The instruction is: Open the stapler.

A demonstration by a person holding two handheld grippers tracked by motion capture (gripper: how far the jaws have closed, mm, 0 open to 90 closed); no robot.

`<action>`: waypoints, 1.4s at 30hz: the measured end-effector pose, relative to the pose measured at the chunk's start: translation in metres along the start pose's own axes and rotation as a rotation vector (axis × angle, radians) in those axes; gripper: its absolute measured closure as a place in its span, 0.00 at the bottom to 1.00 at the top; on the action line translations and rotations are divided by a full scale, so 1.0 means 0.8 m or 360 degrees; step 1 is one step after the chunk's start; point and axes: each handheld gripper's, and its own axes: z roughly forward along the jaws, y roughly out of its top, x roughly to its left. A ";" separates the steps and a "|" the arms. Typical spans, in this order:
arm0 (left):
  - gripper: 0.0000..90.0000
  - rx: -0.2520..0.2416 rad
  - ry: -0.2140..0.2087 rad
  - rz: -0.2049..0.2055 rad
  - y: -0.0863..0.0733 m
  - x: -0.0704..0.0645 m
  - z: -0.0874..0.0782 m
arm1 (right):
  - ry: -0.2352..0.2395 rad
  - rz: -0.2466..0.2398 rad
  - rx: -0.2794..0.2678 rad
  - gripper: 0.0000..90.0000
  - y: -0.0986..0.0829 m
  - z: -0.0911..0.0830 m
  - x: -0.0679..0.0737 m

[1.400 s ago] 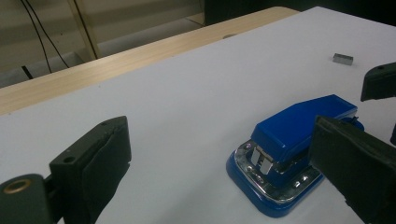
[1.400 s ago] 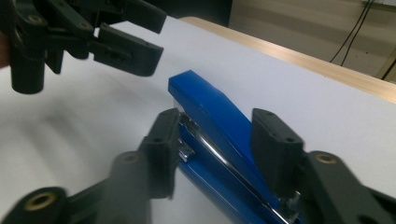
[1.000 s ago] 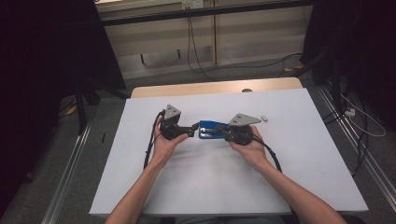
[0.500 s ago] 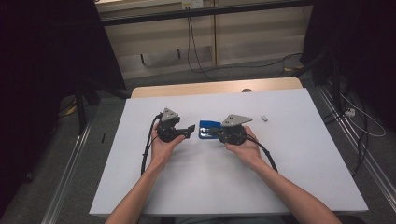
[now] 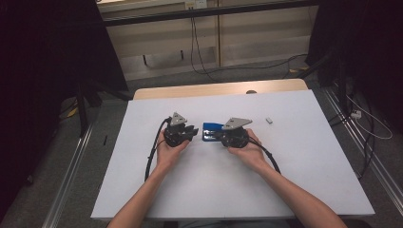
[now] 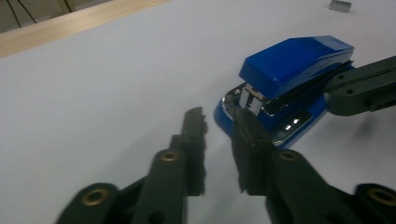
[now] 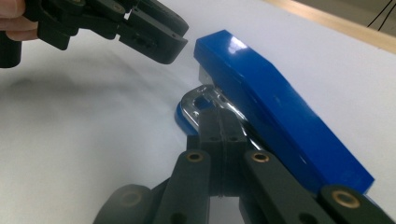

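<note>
A blue stapler (image 5: 211,130) lies on the white table (image 5: 304,156) between my two grippers. My left gripper (image 5: 190,132) stands just left of it, open, with nothing between its jaws. In the left gripper view the left gripper (image 6: 218,122) is a short way from the front end of the stapler (image 6: 294,60), with its fingertips apart. My right gripper (image 5: 223,137) is at the stapler's right side. In the right gripper view the right gripper (image 7: 219,119) is shut, pads pressed together, with its tips against the chrome base of the stapler (image 7: 275,102) under the blue top.
A small pale grey piece (image 5: 269,120) lies on the table to the right of the grippers, also seen as the grey piece (image 6: 340,4). A wooden strip (image 5: 214,89) runs along the table's far edge. Cables trail from both grippers towards the person.
My left gripper has drawn back from the stapler's front end, and a gap now shows between them. The right gripper stays at the stapler.
</note>
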 end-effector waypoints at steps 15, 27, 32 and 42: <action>1.00 0.0056 -0.0003 0.0066 0.003 -0.010 0.012 | -0.0029 0.0000 0.0096 1.00 -0.002 0.011 -0.004; 1.00 0.0053 -0.0010 0.0074 0.002 -0.014 0.018 | -0.0048 0.0003 0.0107 1.00 -0.001 0.013 -0.005; 1.00 0.0038 -0.0042 0.0045 0.003 -0.016 0.020 | -0.0045 0.0013 0.0109 1.00 -0.001 0.013 -0.006; 1.00 0.0014 -0.0010 0.0083 0.006 -0.019 0.018 | -0.0040 0.0030 0.0108 1.00 -0.001 0.014 -0.007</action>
